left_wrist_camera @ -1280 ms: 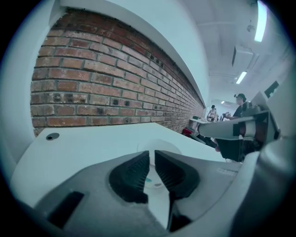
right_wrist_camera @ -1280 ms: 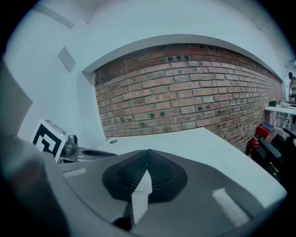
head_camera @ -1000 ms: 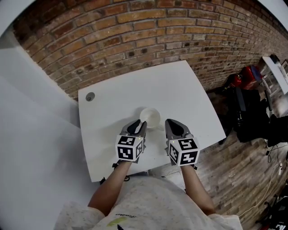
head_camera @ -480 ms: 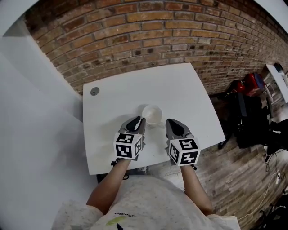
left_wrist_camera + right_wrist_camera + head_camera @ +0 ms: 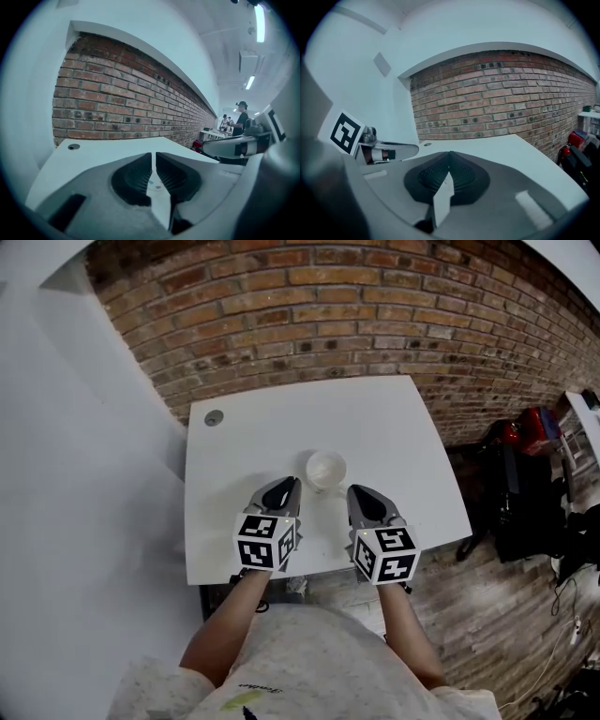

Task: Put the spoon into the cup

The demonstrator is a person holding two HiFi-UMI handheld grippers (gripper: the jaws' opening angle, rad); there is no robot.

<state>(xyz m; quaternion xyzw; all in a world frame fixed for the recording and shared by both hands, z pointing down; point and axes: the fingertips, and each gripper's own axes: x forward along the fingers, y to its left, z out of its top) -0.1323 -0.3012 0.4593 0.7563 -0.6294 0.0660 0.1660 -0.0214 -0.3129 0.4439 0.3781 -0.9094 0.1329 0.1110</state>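
A white cup [image 5: 325, 468] stands upright near the middle of the white table [image 5: 394, 427]. No spoon shows in any view. My left gripper [image 5: 289, 484] hovers just short of the cup on its near left, jaws shut with nothing between them [image 5: 153, 154]. My right gripper [image 5: 356, 491] is level with it on the cup's near right, also shut and empty [image 5: 450, 153]. In both gripper views the jaws hide the cup. Each gripper view shows the other gripper off to its side.
A round grey grommet [image 5: 215, 417] sits in the table's far left corner. A brick wall [image 5: 375, 324] runs behind the table. Black bags [image 5: 525, 502] and a red object [image 5: 525, 426] lie on the wooden floor at the right. People [image 5: 241, 117] stand far off.
The head camera has shifted, so table and cup sit further right and higher in the picture. Both grippers stay shut, side by side, and the left one is slightly further from the cup.
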